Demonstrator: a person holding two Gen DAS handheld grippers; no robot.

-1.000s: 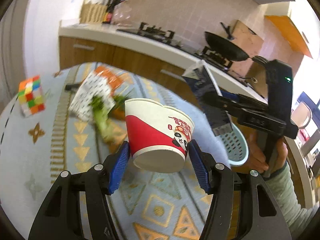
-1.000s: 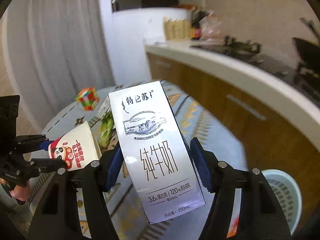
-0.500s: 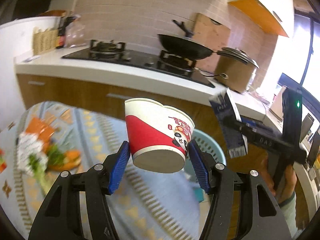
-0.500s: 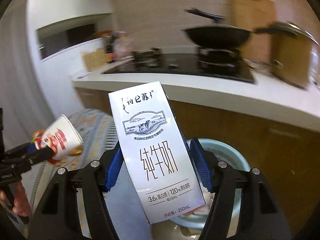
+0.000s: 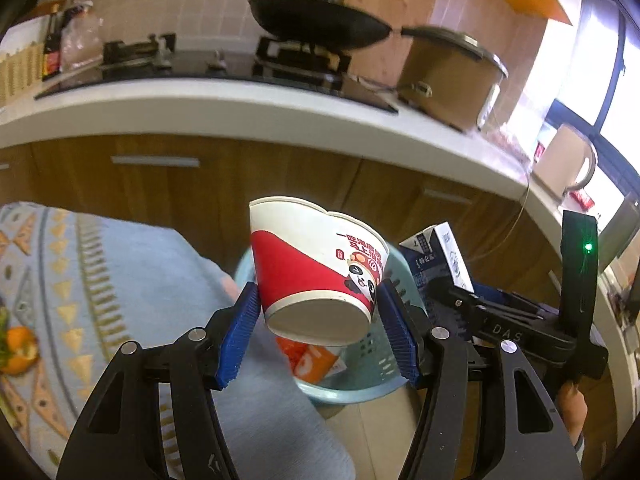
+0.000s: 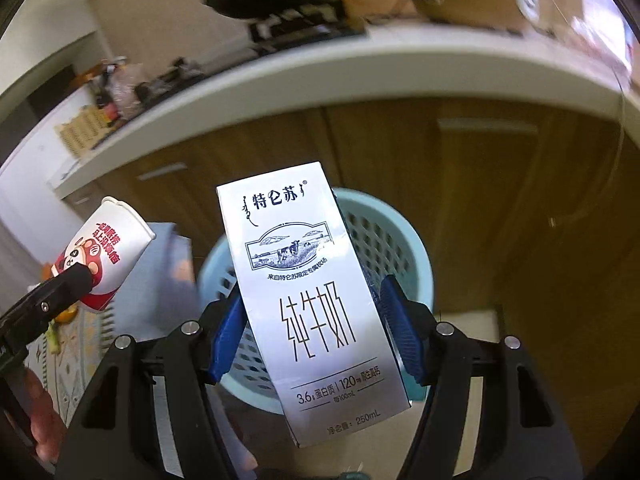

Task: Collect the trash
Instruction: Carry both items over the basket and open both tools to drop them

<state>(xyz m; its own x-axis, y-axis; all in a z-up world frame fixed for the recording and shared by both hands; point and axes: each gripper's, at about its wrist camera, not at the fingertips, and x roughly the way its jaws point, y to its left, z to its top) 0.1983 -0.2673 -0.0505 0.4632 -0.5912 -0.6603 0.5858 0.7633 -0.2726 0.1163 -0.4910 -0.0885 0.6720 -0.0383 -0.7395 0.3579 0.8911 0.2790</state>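
My left gripper (image 5: 320, 326) is shut on a red and white paper cup (image 5: 316, 264) and holds it above the near rim of a light blue trash basket (image 5: 352, 390) on the floor. My right gripper (image 6: 310, 332) is shut on a white milk carton (image 6: 308, 300) and holds it over the same basket (image 6: 404, 248). The carton also shows in the left wrist view (image 5: 438, 258), to the right of the cup. The cup also shows in the right wrist view (image 6: 102, 252), at the left. An orange wrapper (image 5: 310, 358) lies inside the basket.
The table with a blue patterned cloth (image 5: 120, 280) is at the left, with orange peel (image 5: 18, 350) on it. Wooden cabinets (image 5: 200, 184) under a white counter (image 5: 240, 108) stand behind the basket. A black pan (image 5: 320, 24) and a pot (image 5: 452, 76) sit on the counter.
Both grippers have swung away from the table toward the basket and tilted down. The basket now lies right under the cup and the carton. Both grips are unchanged.
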